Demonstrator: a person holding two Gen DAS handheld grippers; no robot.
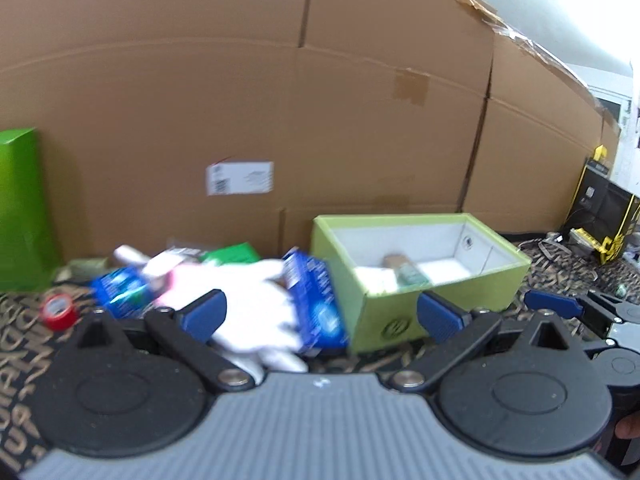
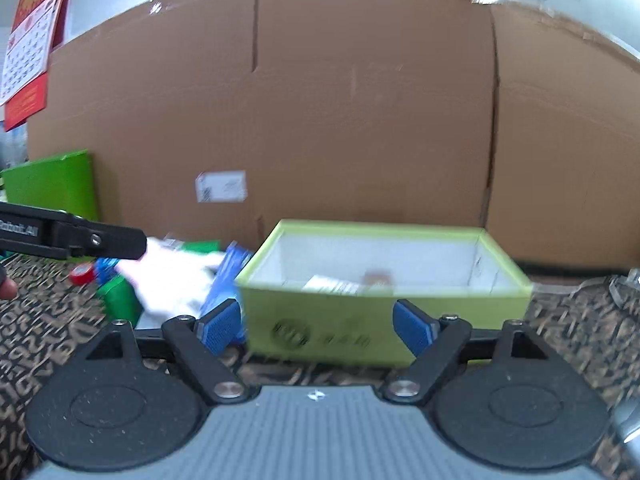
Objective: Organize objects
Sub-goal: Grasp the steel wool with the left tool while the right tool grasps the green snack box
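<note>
left claw (image 1: 320, 314): jaws spread wide, nothing gripped
right claw (image 2: 318, 326): opened wide too, nothing held
green box (image 1: 440, 300): lid off, sat on the patterned bench (image 1: 560, 276) just ahead and right of the left claw, dead ahead of the right one; some small stuff seen inside, too blurry to name
blue packet (image 1: 316, 300): leaned against the box's left side
white cloth-ish thing (image 1: 256, 292): piled ahead of the left claw's left finger
red tape roll (image 1: 60, 310): off to the far left

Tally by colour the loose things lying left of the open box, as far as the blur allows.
Blue packets: 2
White glove-like thing: 1
Green packet: 1
Red tape roll: 1
Total: 5. Blur may hide more.
</note>
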